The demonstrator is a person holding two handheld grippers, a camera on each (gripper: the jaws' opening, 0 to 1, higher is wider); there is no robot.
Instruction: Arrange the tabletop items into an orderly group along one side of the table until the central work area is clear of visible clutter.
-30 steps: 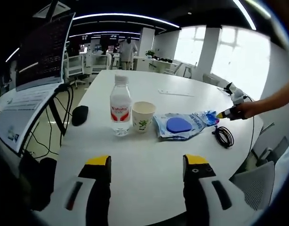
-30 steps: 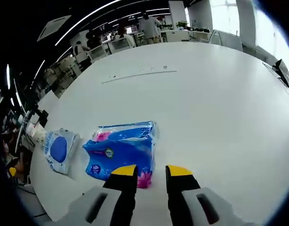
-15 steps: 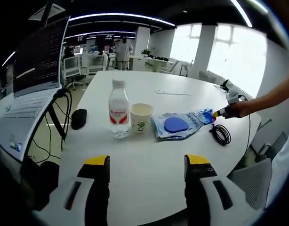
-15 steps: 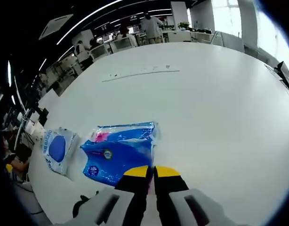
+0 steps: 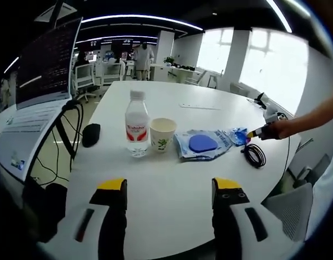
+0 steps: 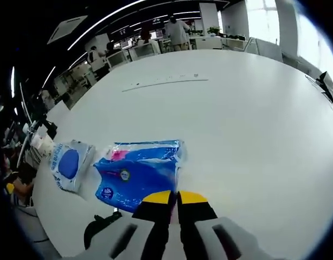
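A: Item one, landmark: paper cup, upright on the white desk; what stands beside it?
B: Water bottle, upright, just left of the cup in the left gripper view; black mouse further left, apart from the bottle, near the desk edge.
A: Right of the cup?
B: Flat clear pack with a blue disc, just beside the cup; past it a blue tissue pack; a coiled black cable lies near the desk edge, on the far side of both packs from the cup.
A: Left gripper?
B: Well short of the cup, over bare desk; yellow-tipped fingers wide apart, holding nothing.
A: Right gripper?
B: Fingers closed tight together at the near edge of the blue tissue pack; whether they pinch the wrapper cannot be told; in the left gripper view it shows at the tissue pack, held in a person's hand.
A: Other entries in the right gripper view?
B: Pack with the blue disc left of the tissue pack, apart from it; white desk beyond; a thin pale strip far across the desk.
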